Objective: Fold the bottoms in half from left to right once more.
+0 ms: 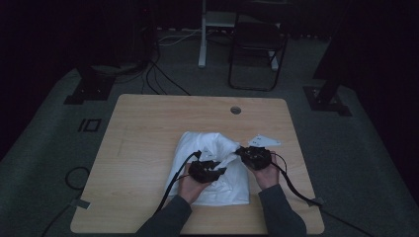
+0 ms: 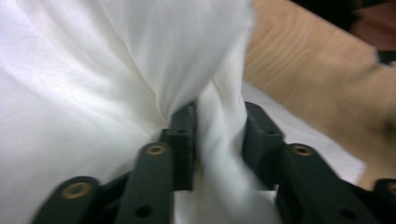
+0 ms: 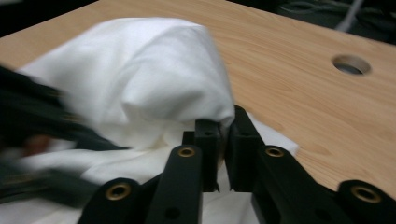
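Observation:
A white cloth (image 1: 197,143) lies bunched on the wooden table (image 1: 148,128), in front of the person. My left gripper (image 1: 217,168) is over the middle of the cloth. In the left gripper view its jaws (image 2: 219,121) stand apart, with a twisted fold of the cloth (image 2: 93,93) running loosely between them. My right gripper (image 1: 244,152) is at the cloth's right edge. Its jaws (image 3: 226,126) are nearly together, pinching the edge of a raised hump of cloth (image 3: 159,79). The left gripper (image 3: 32,112) shows as a dark blur in the right gripper view.
A round cable hole (image 1: 235,110) is in the table's far side, right of centre. A dark folding chair (image 1: 257,44) and a white stand stand on the floor beyond the table. Cables trail off the near edge at both sides.

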The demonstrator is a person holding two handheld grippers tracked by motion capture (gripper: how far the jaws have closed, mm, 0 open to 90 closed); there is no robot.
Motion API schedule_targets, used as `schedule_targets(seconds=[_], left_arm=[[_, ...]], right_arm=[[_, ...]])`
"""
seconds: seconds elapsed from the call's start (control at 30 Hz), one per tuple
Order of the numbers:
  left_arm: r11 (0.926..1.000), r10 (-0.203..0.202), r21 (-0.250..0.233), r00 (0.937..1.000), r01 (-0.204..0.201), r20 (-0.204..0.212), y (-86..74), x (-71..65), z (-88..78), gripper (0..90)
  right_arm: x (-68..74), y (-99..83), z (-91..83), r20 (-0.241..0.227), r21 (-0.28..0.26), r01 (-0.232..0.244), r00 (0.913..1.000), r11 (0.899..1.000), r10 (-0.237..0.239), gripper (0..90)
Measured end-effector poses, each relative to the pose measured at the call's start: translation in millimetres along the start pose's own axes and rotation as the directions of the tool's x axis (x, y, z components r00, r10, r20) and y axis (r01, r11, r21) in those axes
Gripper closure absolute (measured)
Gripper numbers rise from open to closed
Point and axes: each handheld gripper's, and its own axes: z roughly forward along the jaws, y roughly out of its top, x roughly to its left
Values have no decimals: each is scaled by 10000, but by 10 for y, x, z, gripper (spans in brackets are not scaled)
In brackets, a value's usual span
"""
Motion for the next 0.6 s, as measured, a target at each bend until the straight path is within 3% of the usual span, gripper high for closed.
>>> schedule_targets(seconds=[0.03,0.07,0.1,0.13,0.17,0.2,0.23,0.27,0.3,0.33,0.37,0.4,0.43,0.47,0.5,0.53,0.57,0.6], left_arm=[[10000,0,0,10000,0,0,0,0,0,616],[9988,205,-455,9998,-203,48,82,-41,-217,601],[9988,205,-455,9998,-203,48,82,-41,-217,593],[9916,376,-1239,9993,-384,-85,181,-55,-501,584],[9916,376,-1239,9993,-384,-85,181,-55,-501,574],[9773,340,-2073,9982,-437,-500,278,26,-816,566],[9773,340,-2073,9982,-437,-500,278,26,-816,564],[9709,149,-2357,9928,-427,-1188,319,157,-984,564],[9709,149,-2357,9928,-427,-1188,319,157,-984,564],[9736,-519,-2278,9850,132,-1645,300,398,-1074,567],[9736,-519,-2278,9850,132,-1645,300,398,-1074,590],[9819,-921,-1809,9758,559,-1984,220,589,-1019,600],[9819,-921,-1809,9758,559,-1984,220,589,-1019,611],[9861,-1195,-1351,9779,968,-1717,98,691,-894,622],[9861,-1195,-1351,9779,968,-1717,98,691,-894,622],[9894,-1165,-1016,9852,1040,-1258,-21,702,-736,617],[9894,-1165,-1016,9852,1040,-1258,-21,702,-736,613],[9916,-1172,-683,9866,1099,-1139,-117,659,-556,615]], right_arm=[[0,0,0,0,0,0,10000,10000,0,853],[-76,-7,17,247,20,-359,9991,9994,358,859],[-116,-15,24,350,63,-441,9984,9990,439,859],[-154,-27,31,344,106,-582,9977,9982,578,859],[-154,-27,31,344,106,-582,9977,9982,578,859],[-219,-56,53,428,279,-696,9967,9972,684,856],[-219,-56,53,428,279,-696,9967,9972,684,856],[-263,-86,81,535,472,-807,9955,9956,782,852],[-263,-86,81,535,472,-807,9955,9956,782,852],[-299,-112,110,577,610,-913,9945,9939,878,850],[-299,-112,110,577,610,-913,9945,9939,878,850],[-327,-129,136,625,728,-1002,9934,9923,957,847],[-339,-136,149,640,787,-1038,9930,9915,988,845],[-349,-141,162,648,843,-1049,9929,9909,996,842],[-358,-146,174,660,895,-1037,9930,9906,980,837],[-365,-150,184,697,947,-1070,9925,9897,1006,828],[-371,-154,191,711,997,-1102,9921,9889,1034,806],[-374,-157,194,755,1048,-1124,9916,9881,1048,763]])
